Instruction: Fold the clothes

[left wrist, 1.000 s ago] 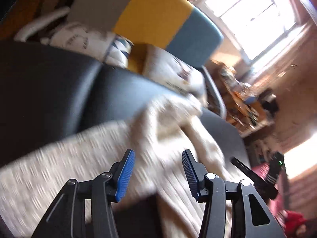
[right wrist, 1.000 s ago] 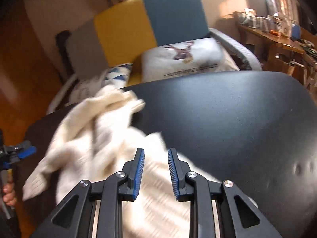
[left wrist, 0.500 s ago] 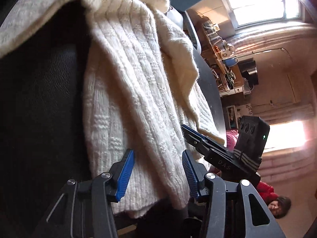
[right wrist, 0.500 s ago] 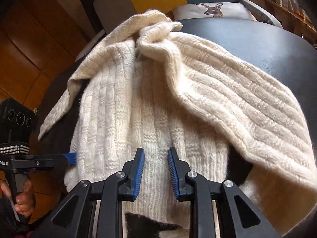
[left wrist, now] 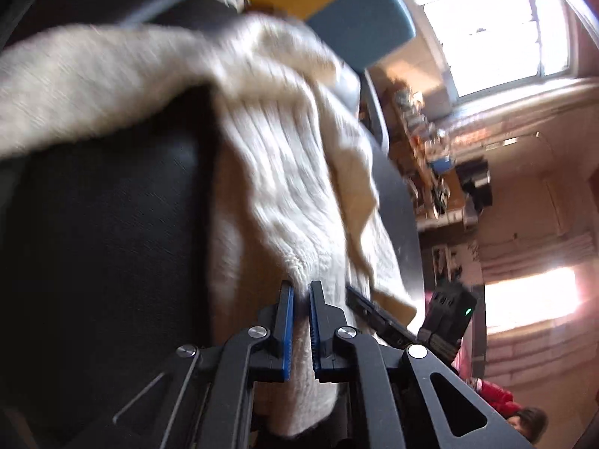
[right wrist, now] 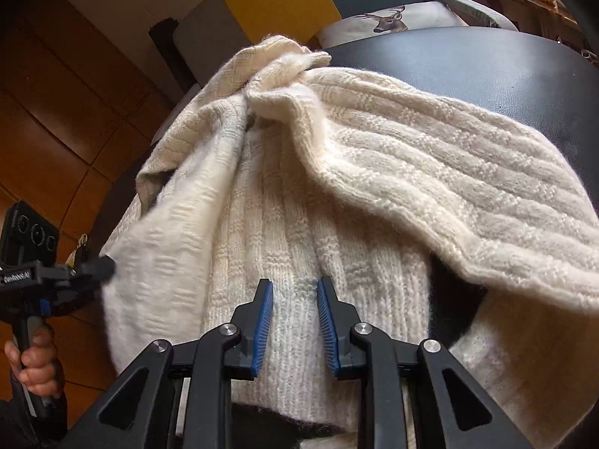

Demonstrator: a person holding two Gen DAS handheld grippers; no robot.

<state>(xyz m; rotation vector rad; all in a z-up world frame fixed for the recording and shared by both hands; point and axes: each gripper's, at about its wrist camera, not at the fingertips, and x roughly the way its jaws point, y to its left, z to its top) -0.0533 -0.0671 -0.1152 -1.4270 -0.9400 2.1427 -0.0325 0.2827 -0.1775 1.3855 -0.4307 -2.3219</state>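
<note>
A cream ribbed knit sweater (left wrist: 284, 172) lies bunched on a black table (left wrist: 105, 224), its hem hanging towards me. My left gripper (left wrist: 301, 288) is shut on a pinched fold of the hem. In the right wrist view the sweater (right wrist: 374, 172) fills the frame, one side folded over in a thick roll. My right gripper (right wrist: 294, 288) stands at the hem with a narrow gap between its fingers. The knit lies flat behind them, unpinched. The left gripper (right wrist: 93, 265) bites the sweater's left edge, with a hand (right wrist: 35, 359) on its handle. The right gripper's finger (left wrist: 374, 314) touches the hem.
Behind the table (right wrist: 468, 60) stands a yellow, grey and blue chair (right wrist: 277, 3) with a deer-print cushion (right wrist: 385, 22). A cluttered shelf (left wrist: 423, 157) runs along the right wall under a bright window. A person in red (left wrist: 524, 419) sits low at the right.
The left gripper has closed on the sweater's hem; half a second ago it stood wide open around it. The right gripper keeps the same narrow gap and has barely moved.
</note>
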